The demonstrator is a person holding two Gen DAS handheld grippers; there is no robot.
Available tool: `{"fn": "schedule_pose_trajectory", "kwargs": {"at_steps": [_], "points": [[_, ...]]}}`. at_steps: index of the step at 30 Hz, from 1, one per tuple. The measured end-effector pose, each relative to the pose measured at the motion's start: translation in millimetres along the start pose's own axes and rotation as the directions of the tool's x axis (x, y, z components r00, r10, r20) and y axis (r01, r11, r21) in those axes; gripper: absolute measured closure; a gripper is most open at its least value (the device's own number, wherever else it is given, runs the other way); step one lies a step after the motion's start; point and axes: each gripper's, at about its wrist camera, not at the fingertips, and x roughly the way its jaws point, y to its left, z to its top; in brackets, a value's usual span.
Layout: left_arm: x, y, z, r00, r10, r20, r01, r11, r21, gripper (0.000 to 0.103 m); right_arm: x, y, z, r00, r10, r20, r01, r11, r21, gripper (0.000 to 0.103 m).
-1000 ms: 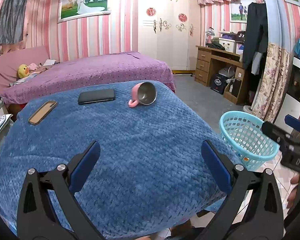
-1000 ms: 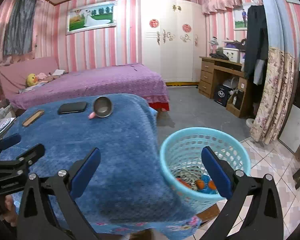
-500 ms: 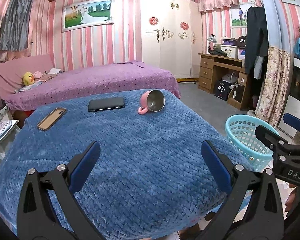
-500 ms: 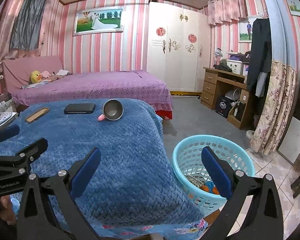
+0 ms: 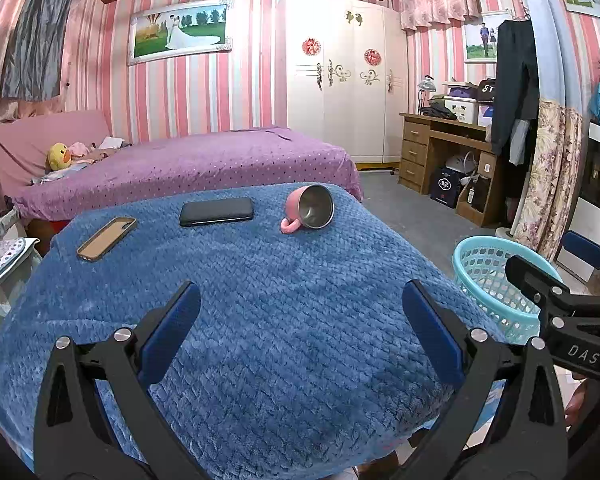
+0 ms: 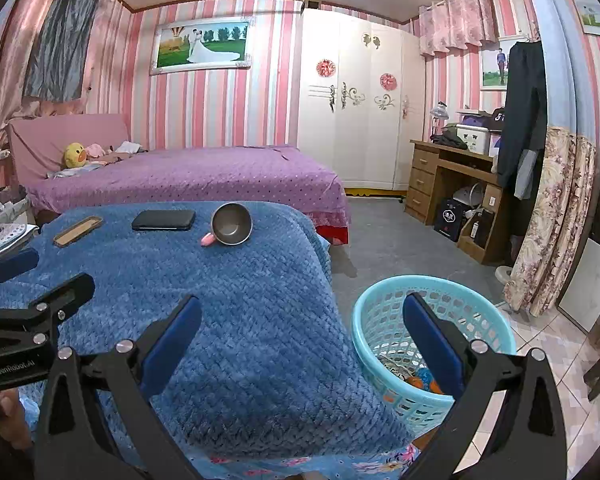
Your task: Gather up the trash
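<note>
A turquoise plastic basket (image 6: 384,292) stands on the floor at the right of a table covered by a blue blanket (image 6: 240,300). Colourful trash (image 6: 418,378) lies in the basket's bottom. My right gripper (image 6: 302,320) is open and empty, held over the blanket's right edge and the basket. My left gripper (image 5: 300,320) is open and empty over the near part of the blanket (image 5: 300,264). The basket (image 5: 480,264) shows at the right in the left wrist view, partly behind my right gripper (image 5: 548,256). My left gripper (image 6: 52,270) shows at the left in the right wrist view.
On the far part of the blanket lie a tipped pink mug (image 5: 310,212), a black phone (image 5: 216,212) and a tan phone case (image 5: 106,237). A purple bed (image 5: 188,164) stands behind, a wooden desk (image 5: 440,148) at the right, grey floor (image 6: 400,248) between.
Both views have tilted upward and drawn back a little, so the blanket, mug and basket sit lower in frame. Both grippers stay open and empty.
</note>
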Motion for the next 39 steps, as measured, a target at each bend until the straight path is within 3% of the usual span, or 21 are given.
{"fn": "schedule_pose_trajectory", "kwargs": {"at_steps": [39], "points": [[2.8,3.6,-4.6,1.000,0.009,0.009,-0.009,1.000,-0.004,0.005,0.8,2.5,-2.2,1.000,-0.007,0.006,0.007,1.000,-0.001,0.005]]}}
